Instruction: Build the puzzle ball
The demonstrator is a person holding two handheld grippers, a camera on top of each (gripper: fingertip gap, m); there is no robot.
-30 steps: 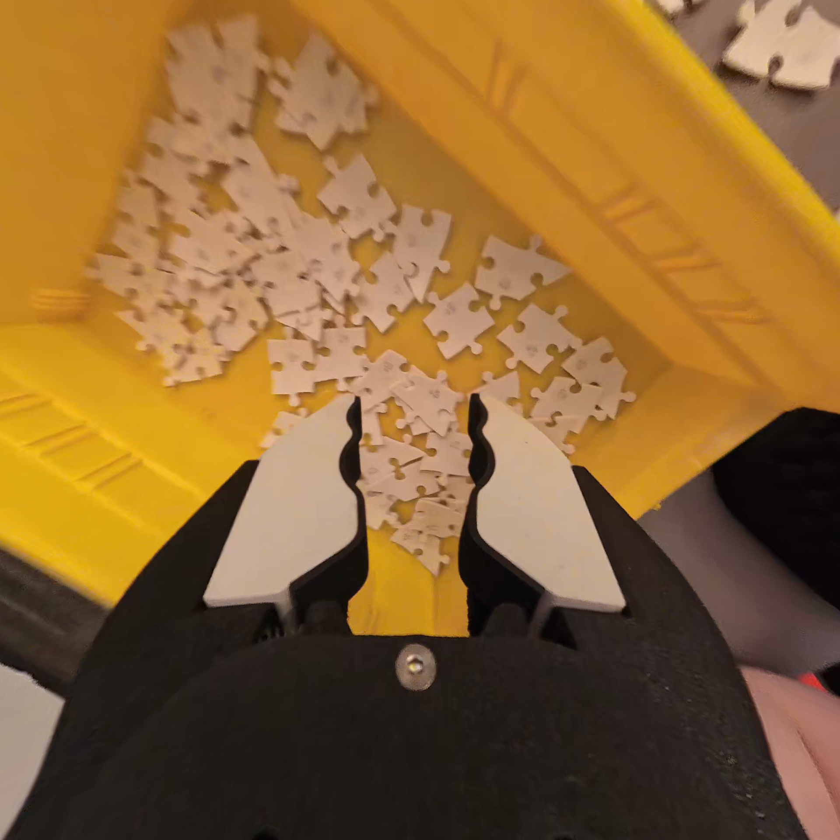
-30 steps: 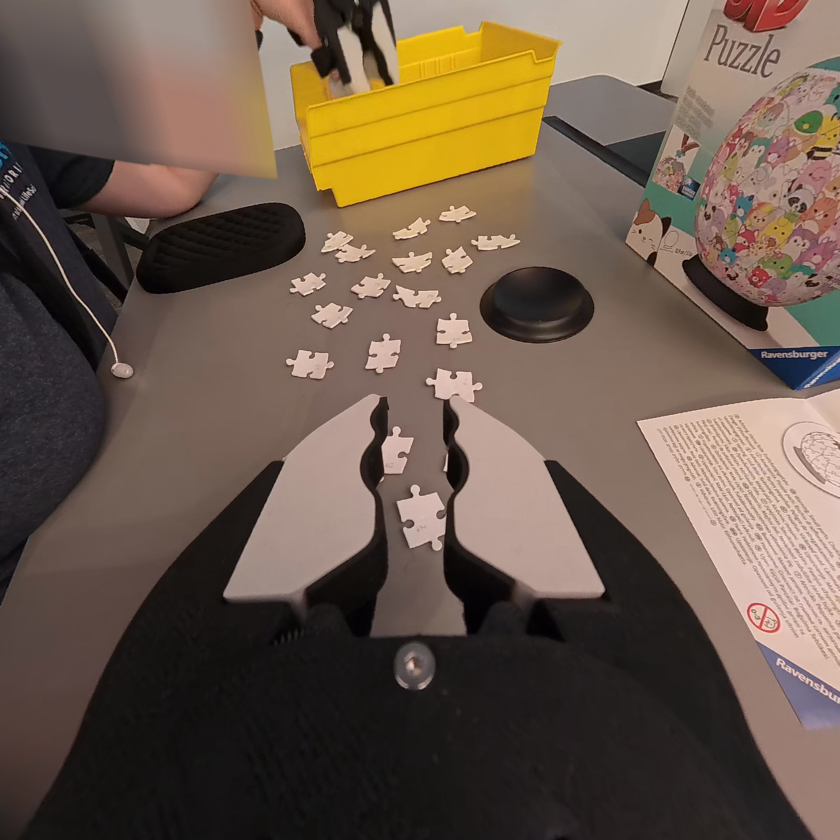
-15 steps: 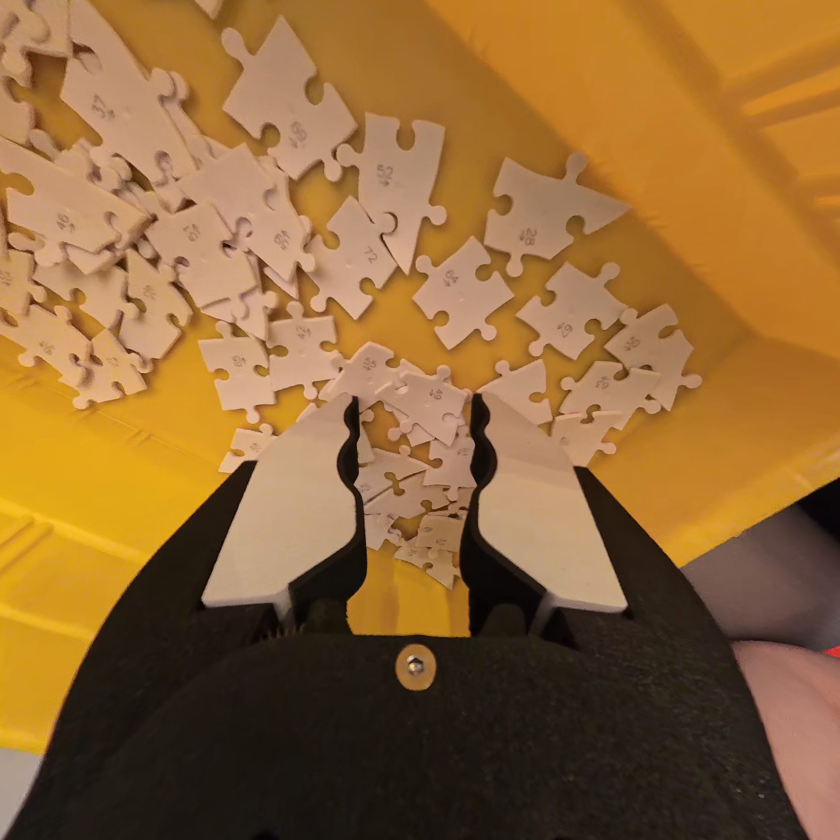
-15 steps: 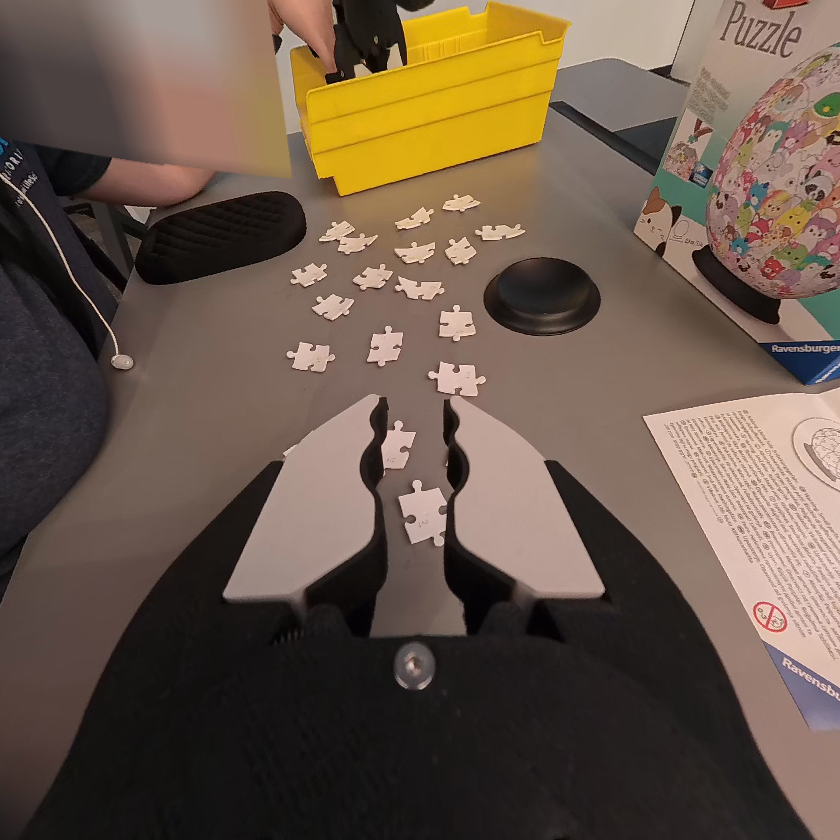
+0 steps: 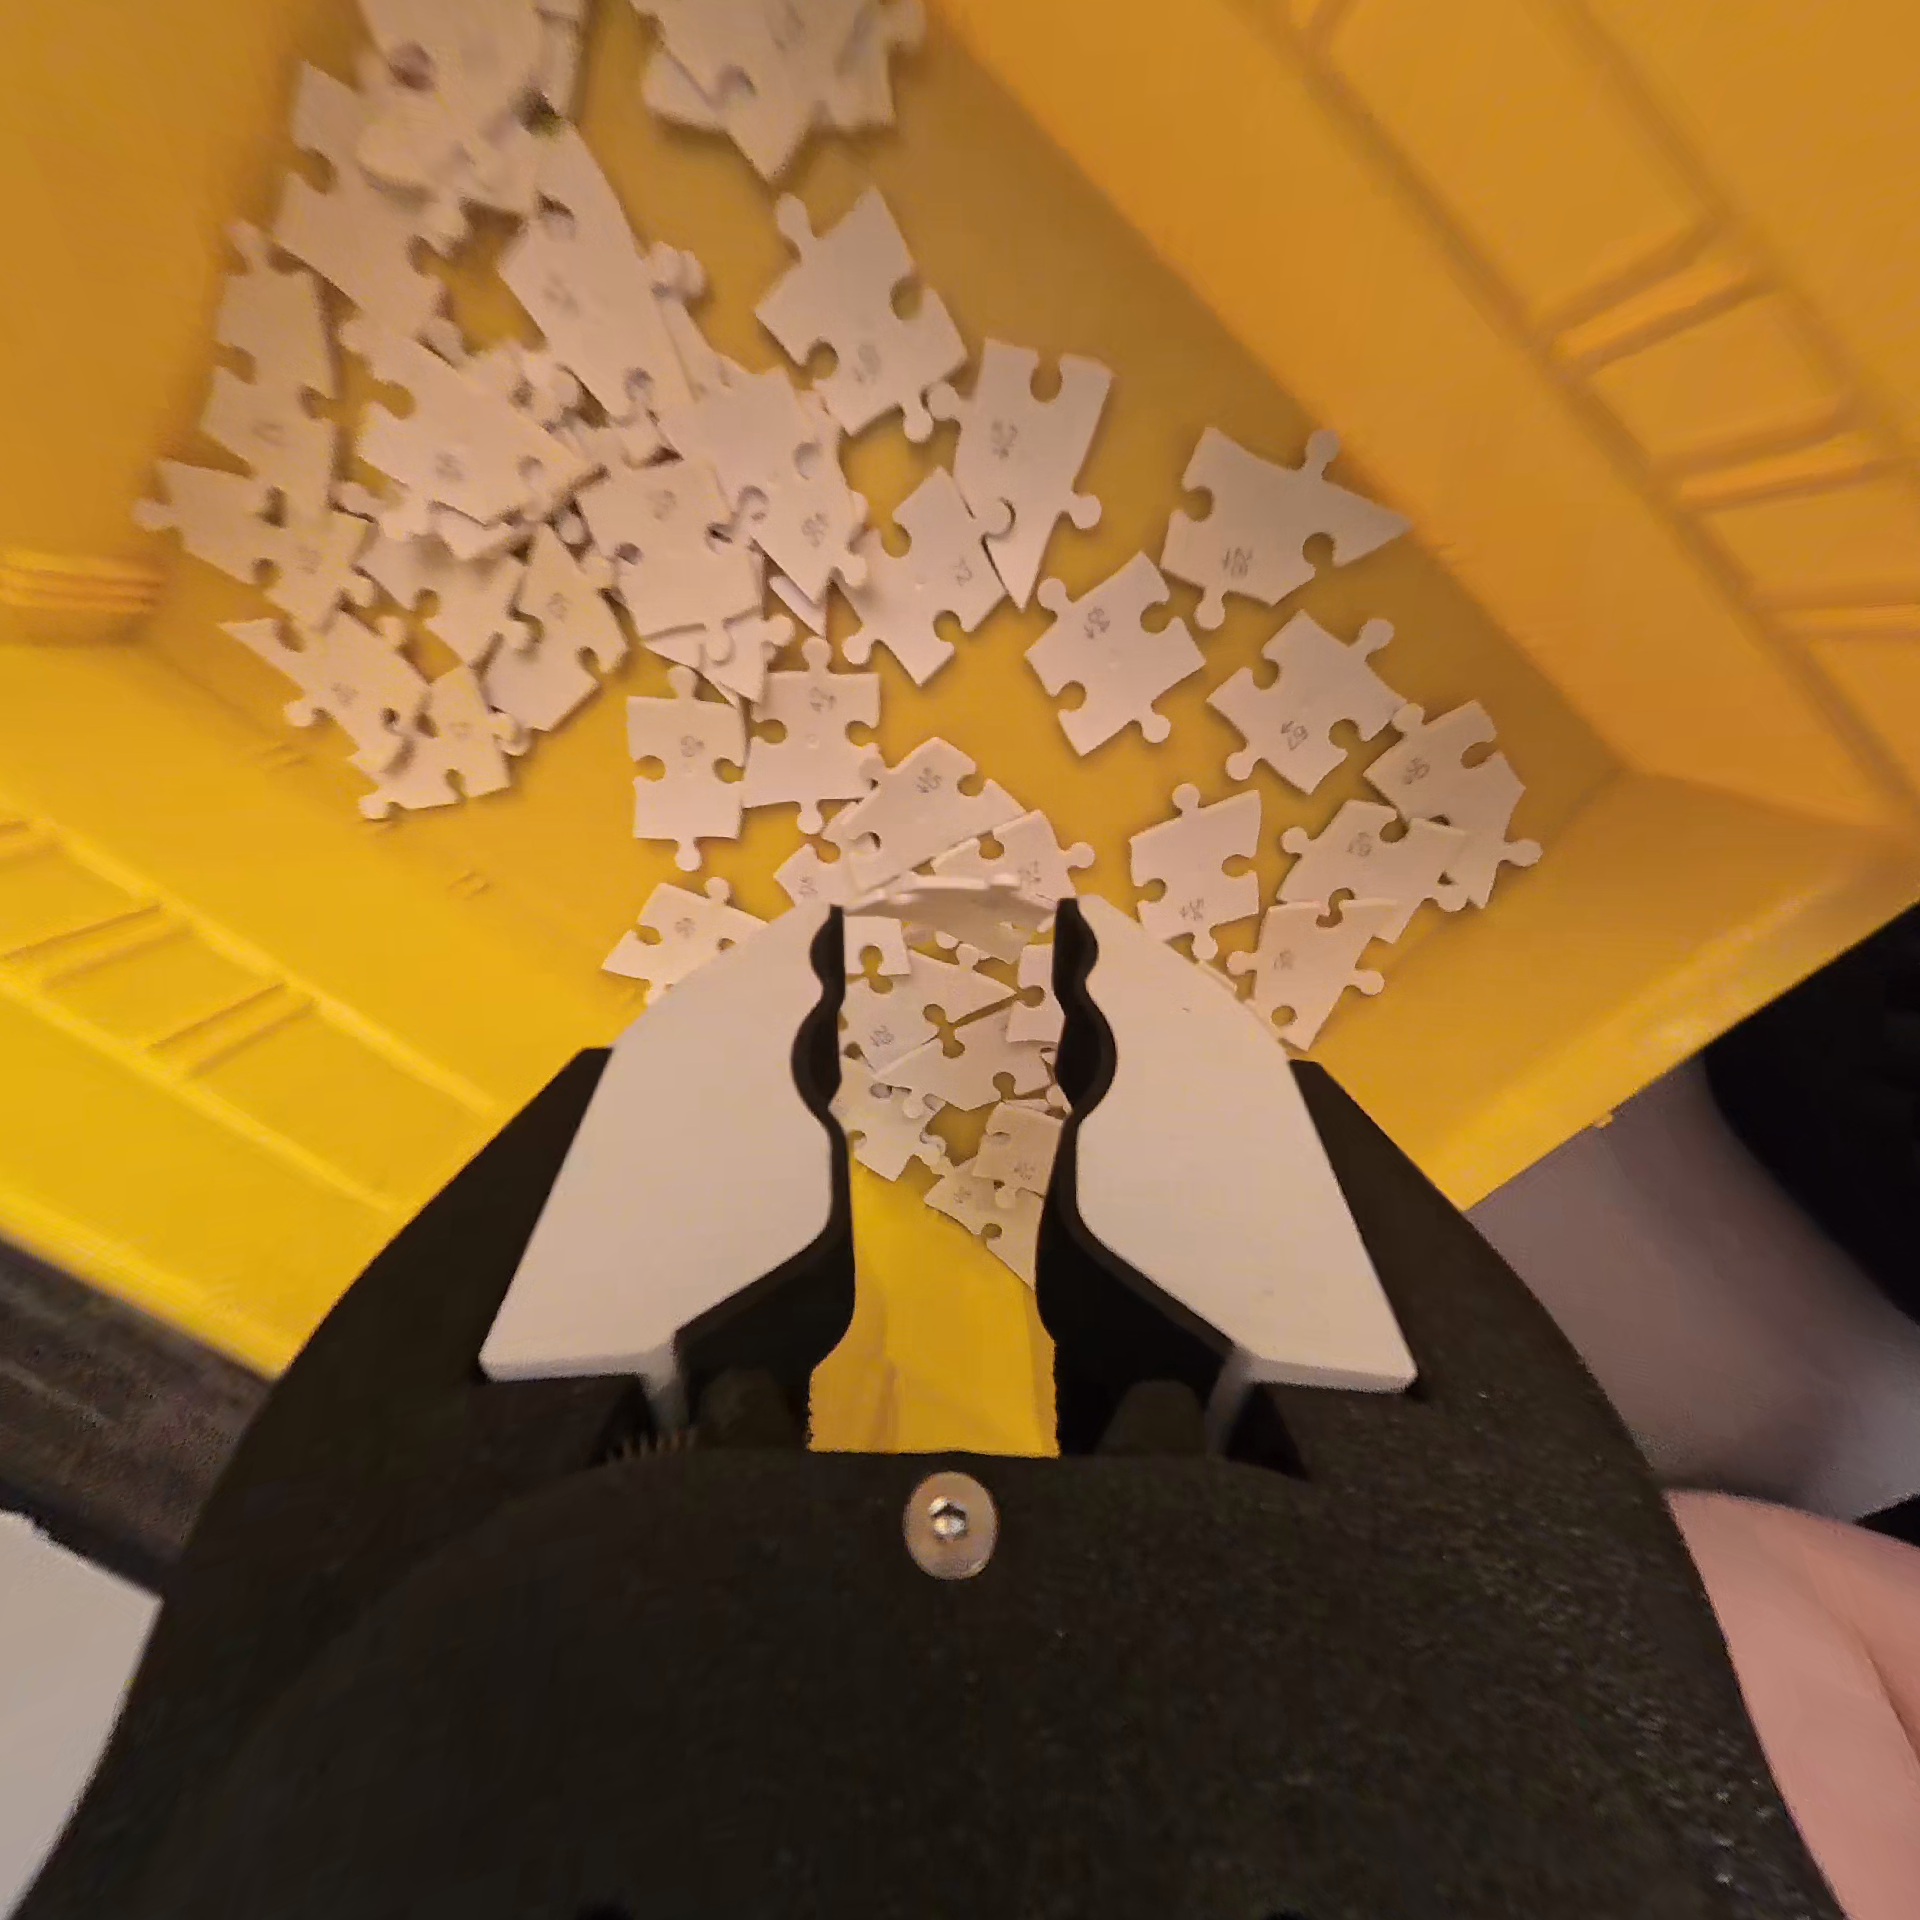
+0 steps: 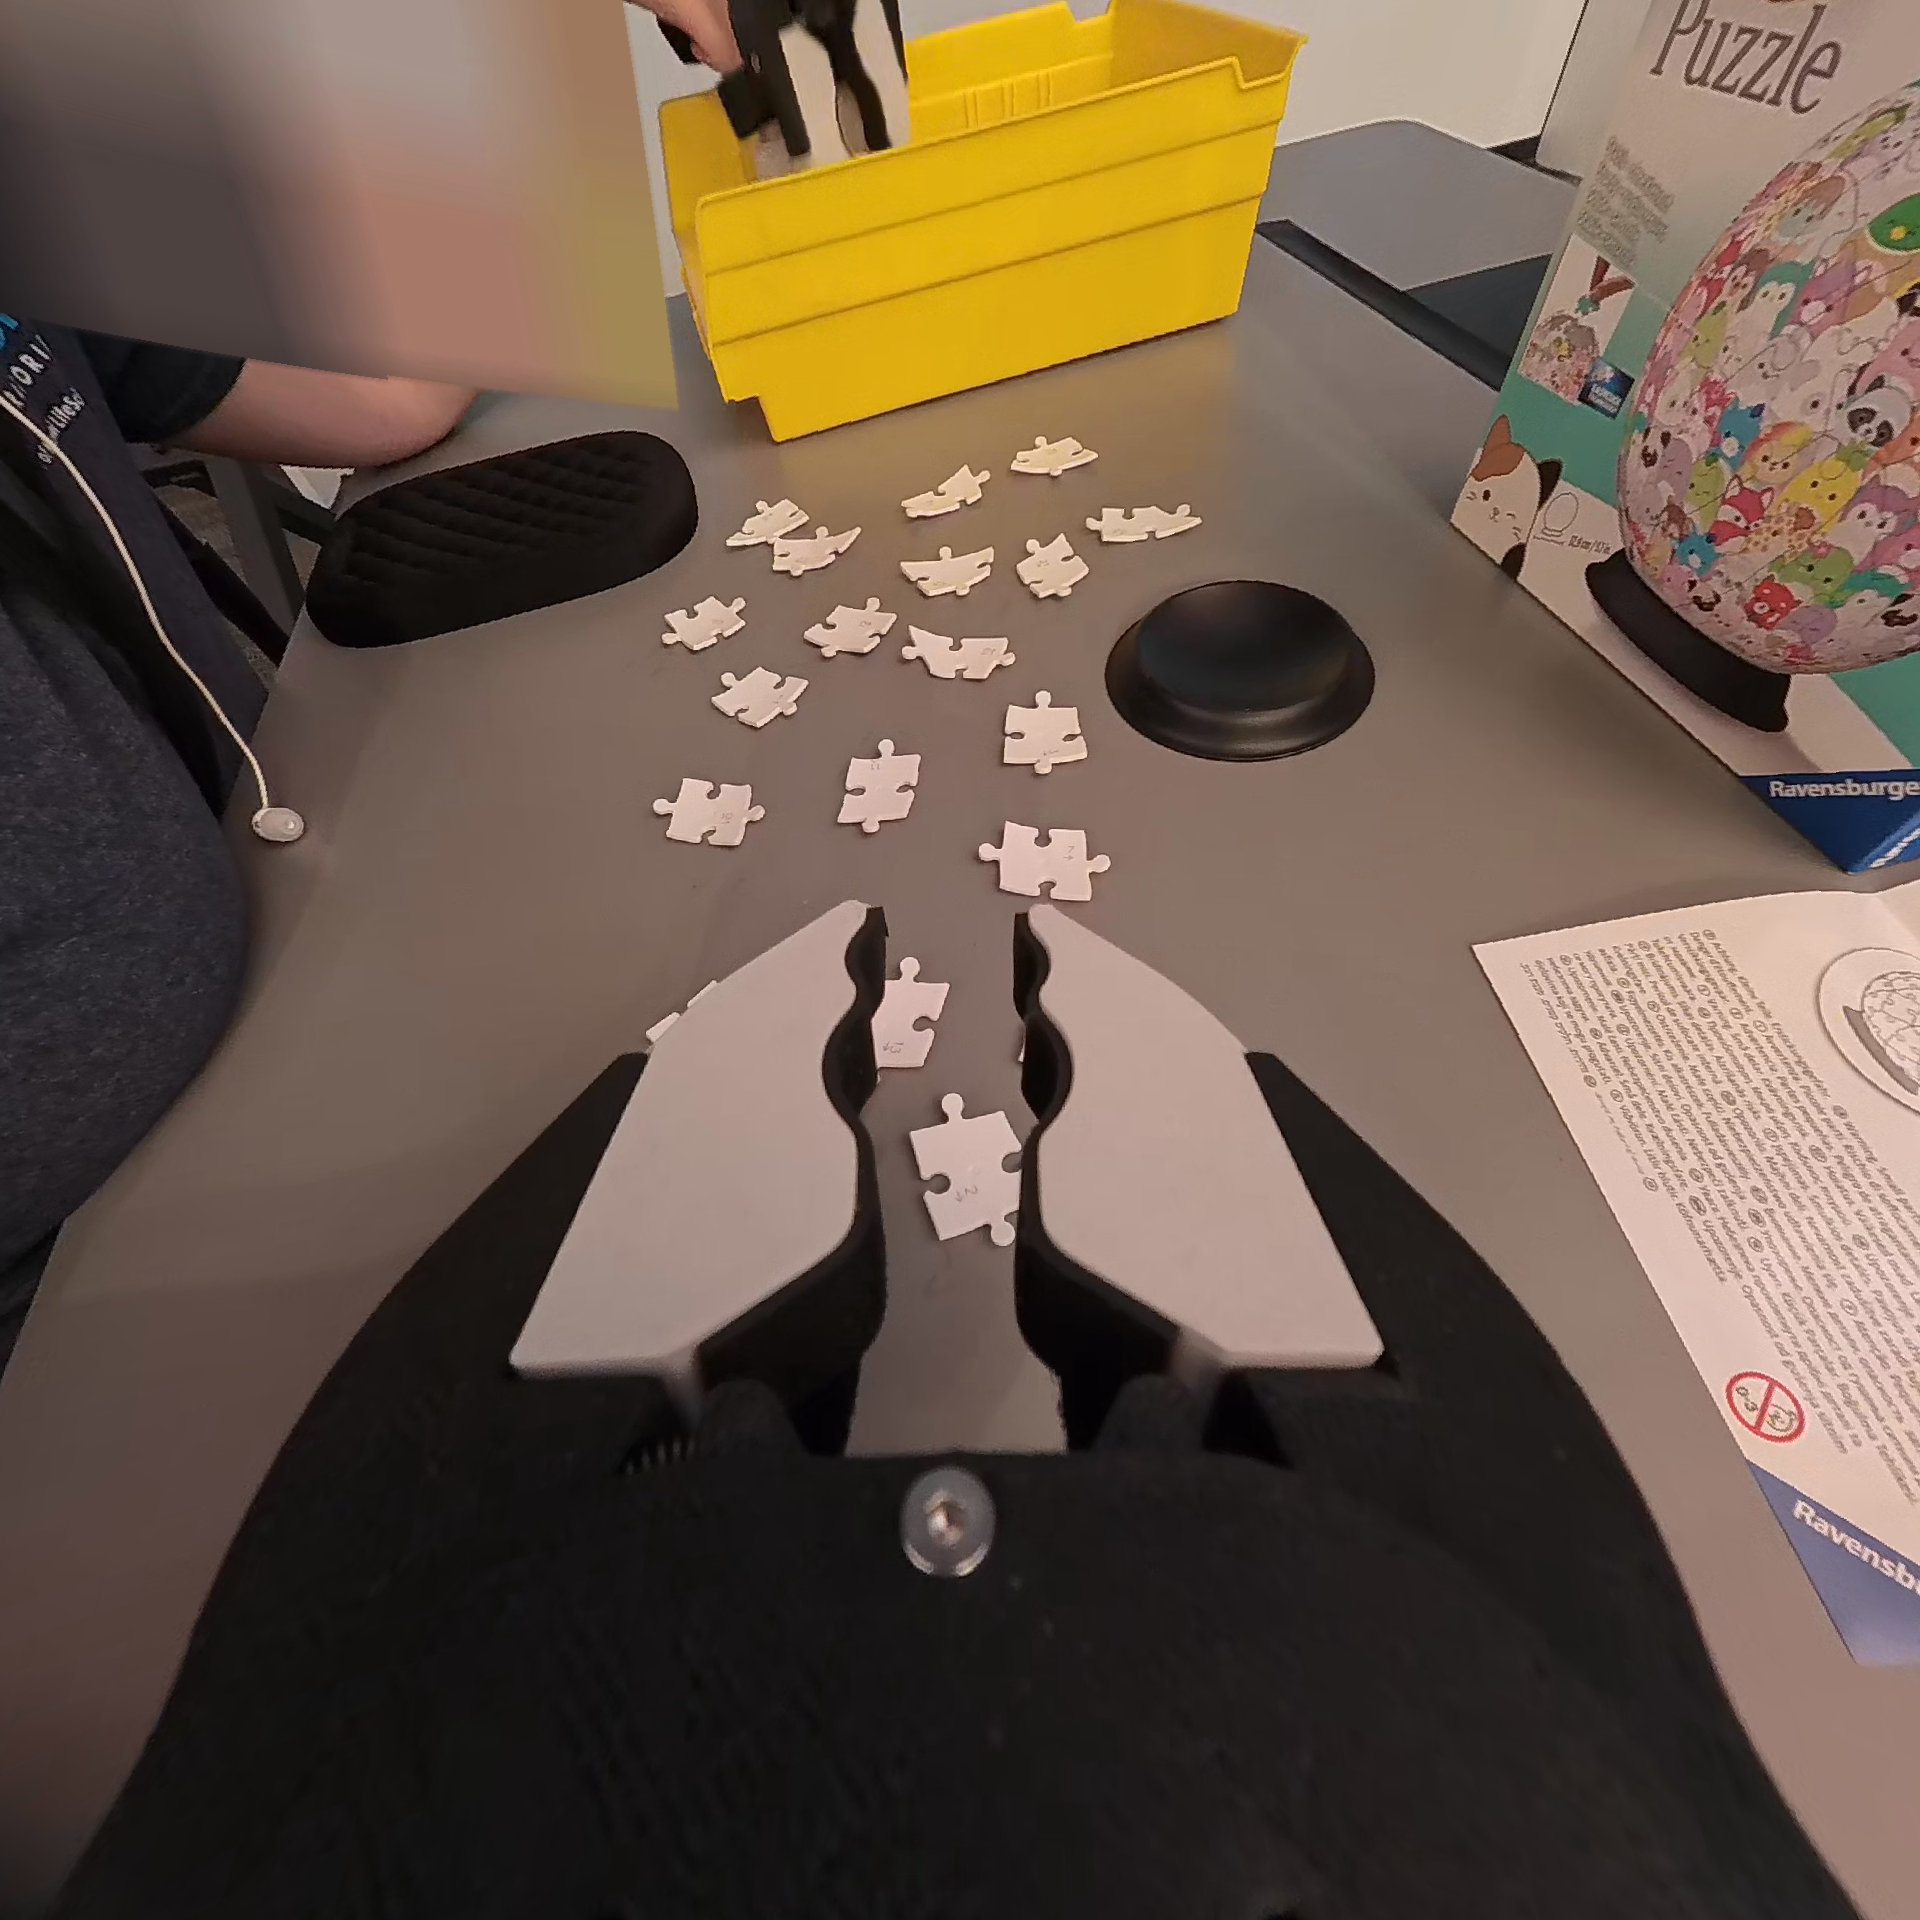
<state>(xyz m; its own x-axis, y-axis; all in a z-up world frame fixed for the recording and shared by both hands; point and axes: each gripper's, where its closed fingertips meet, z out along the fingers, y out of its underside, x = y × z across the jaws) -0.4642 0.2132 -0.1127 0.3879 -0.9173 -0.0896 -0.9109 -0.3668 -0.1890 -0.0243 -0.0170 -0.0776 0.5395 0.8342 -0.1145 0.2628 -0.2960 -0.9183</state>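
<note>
In the left wrist view my left gripper point(image 5: 948, 920) is inside the yellow bin point(image 5: 1455, 312), shut on a white puzzle piece point(image 5: 956, 898) held edge-on between its fingertips, just above the heap of loose white pieces point(image 5: 665, 520). In the right wrist view my right gripper point(image 6: 948, 925) is open and empty, low over the grey table point(image 6: 468, 935). One white piece point(image 6: 966, 1174) lies on the table between its fingers. Several more pieces point(image 6: 878, 790) are spread ahead of it. The left gripper point(image 6: 810, 94) shows far off in the bin point(image 6: 987, 270).
A black round stand point(image 6: 1236, 665) sits right of the spread pieces. The puzzle box point(image 6: 1714, 416) stands at the far right, with a printed instruction sheet point(image 6: 1714, 1195) in front of it. A black ribbed pad point(image 6: 499, 535) and a person's arm and torso point(image 6: 83, 831) are at the left. The grippers' ends are close to 50 cm from one another.
My left gripper dipped into the bin, closed on a piece and has lifted it off the heap. My right gripper has hardly moved and stays open.
</note>
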